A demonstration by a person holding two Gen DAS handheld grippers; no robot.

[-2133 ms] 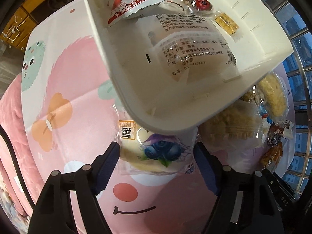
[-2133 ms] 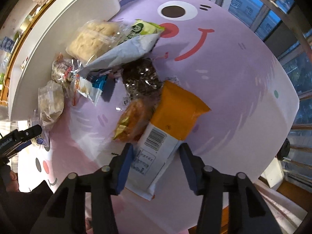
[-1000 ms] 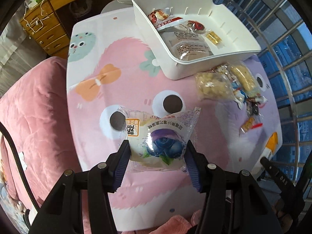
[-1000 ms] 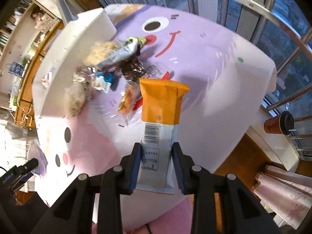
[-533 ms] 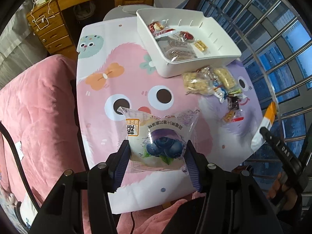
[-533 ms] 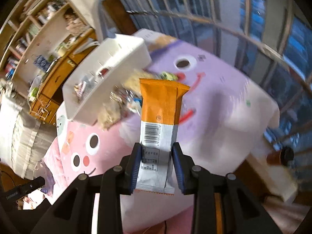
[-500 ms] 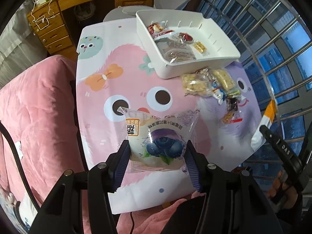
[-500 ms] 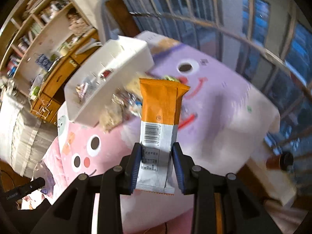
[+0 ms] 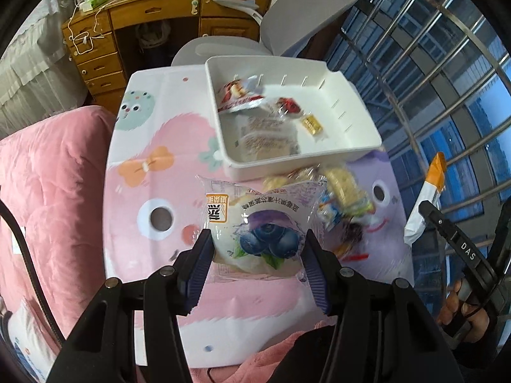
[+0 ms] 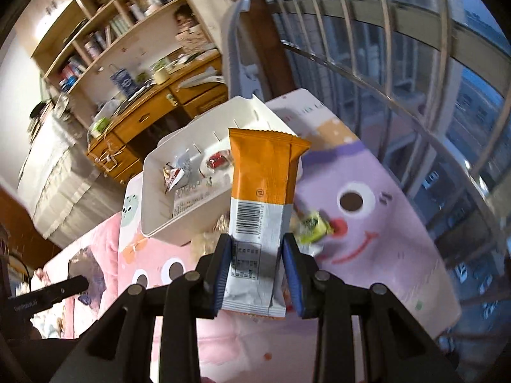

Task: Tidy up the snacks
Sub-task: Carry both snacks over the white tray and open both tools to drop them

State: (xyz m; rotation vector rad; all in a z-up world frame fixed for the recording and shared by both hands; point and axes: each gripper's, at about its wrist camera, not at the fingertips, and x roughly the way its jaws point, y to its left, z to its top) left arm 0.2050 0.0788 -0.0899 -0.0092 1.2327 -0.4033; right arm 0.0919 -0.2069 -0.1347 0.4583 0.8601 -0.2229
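My left gripper (image 9: 257, 255) is shut on a clear-wrapped blueberry bun packet (image 9: 262, 229), held well above the cartoon-print table (image 9: 143, 146). My right gripper (image 10: 257, 263) is shut on the white lower end of an orange-and-white snack bar (image 10: 262, 198), also lifted high; the same snack bar (image 9: 428, 198) and the hand holding that gripper show at the right of the left wrist view. The white bin (image 9: 351, 108) at the table's far side holds several packets. A loose pile of snacks (image 9: 341, 201) lies just in front of the bin.
A grey chair (image 9: 287, 16) and a wooden desk with drawers (image 9: 134, 25) stand beyond the table. A pink blanket (image 9: 48, 191) lies to its left. Barred windows (image 9: 447, 79) run along the right side. Bookshelves (image 10: 105, 32) rise behind the desk.
Both grippers have risen with their packets, so the table looks smaller and farther. The right gripper has rolled and swung toward the bin, bringing desk and shelves into view.
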